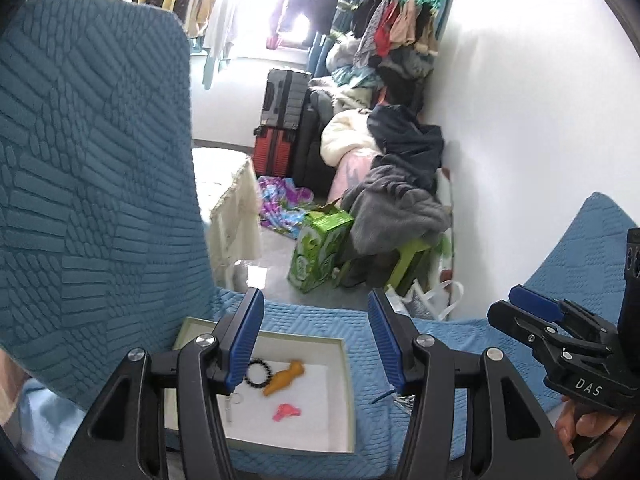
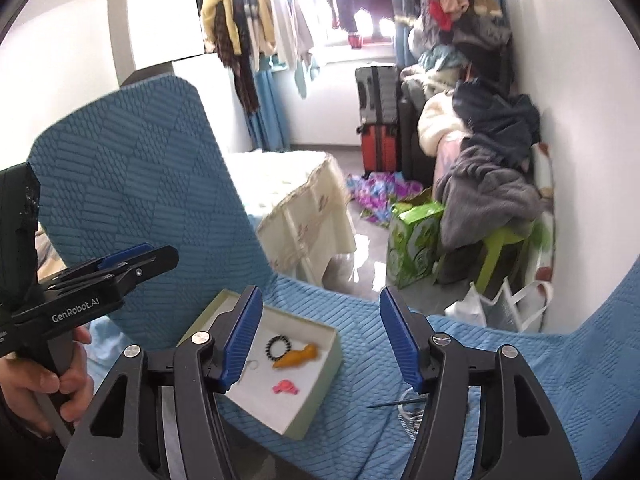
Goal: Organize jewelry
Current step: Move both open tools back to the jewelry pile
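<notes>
A shallow box [image 1: 346, 396] [image 2: 320, 400] with a white lining lies on the blue-covered seat. In it are a black bead bracelet [image 1: 258, 372] [image 2: 277, 347], an orange piece [image 1: 285, 378] [image 2: 298, 358], a pink piece [image 1: 286, 412] [image 2: 285, 388] and a small silver ring with a pendant [image 1: 236, 400] [image 2: 253, 365]. A thin dark pin and a silvery chain [image 1: 394, 396] [image 2: 408, 408] lie on the seat right of the box. My left gripper [image 1: 316, 340] hovers open and empty over the box's right edge. My right gripper [image 2: 320, 338] is open and empty above the box and the pin.
The blue quilted chair back [image 1: 92, 184] [image 2: 140, 184] rises at the left. Beyond the seat edge are a green carton [image 1: 320, 252] [image 2: 412, 240], a clothes pile on a green stool [image 1: 400, 208], suitcases [image 1: 280, 128], a cloth-covered table [image 2: 304, 208] and a white bag [image 2: 500, 304].
</notes>
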`<state>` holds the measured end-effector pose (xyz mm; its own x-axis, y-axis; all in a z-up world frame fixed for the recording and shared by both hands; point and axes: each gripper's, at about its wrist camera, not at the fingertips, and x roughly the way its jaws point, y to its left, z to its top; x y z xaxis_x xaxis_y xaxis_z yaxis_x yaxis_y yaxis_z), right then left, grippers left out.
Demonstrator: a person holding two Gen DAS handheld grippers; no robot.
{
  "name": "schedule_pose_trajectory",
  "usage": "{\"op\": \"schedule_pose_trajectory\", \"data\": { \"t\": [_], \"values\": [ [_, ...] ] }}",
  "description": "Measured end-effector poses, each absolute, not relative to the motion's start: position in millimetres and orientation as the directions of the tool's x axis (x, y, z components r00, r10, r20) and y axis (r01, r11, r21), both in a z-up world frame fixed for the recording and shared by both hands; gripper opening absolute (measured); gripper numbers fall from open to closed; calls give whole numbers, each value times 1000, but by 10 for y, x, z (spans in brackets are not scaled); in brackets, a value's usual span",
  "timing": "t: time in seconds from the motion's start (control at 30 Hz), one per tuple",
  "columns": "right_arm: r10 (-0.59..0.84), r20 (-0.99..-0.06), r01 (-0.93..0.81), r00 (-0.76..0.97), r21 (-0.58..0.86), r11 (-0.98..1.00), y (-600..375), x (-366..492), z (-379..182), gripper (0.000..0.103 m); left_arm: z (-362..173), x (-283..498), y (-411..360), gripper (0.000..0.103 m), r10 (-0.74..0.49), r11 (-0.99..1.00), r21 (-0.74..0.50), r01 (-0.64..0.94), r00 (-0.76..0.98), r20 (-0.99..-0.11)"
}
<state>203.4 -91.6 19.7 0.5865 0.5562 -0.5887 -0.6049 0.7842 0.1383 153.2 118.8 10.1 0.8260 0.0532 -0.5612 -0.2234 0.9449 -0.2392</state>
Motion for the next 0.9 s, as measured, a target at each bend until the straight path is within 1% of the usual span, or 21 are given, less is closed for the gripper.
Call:
{"op": "schedule_pose_trajectory", "data": {
  "t": [0.17,0.4,0.53,0.6,0.9],
  "values": [
    [534,-572,-577,623,125,807,-1190,2011,189,60,107,1544,912,54,31,953,-235,-190,835,-549],
    [499,-569,-530,654,126,839,-1583,2023,68,60,-26,1596,626,54,20,958,-226,-176,827,-562],
    [476,-576,-501,665,129,856,-1773,2024,-89,60,-190,1656,483,54,17,966,-200,-166,809,-588],
    [468,-580,-488,667,134,862,-1861,2016,-187,60,-291,1658,437,54,13,965,-204,-163,809,-587],
    [416,-612,-436,673,126,891,-2259,1969,-730,60,-868,1771,217,54,-30,961,-231,-154,771,-636]
  ]
}}
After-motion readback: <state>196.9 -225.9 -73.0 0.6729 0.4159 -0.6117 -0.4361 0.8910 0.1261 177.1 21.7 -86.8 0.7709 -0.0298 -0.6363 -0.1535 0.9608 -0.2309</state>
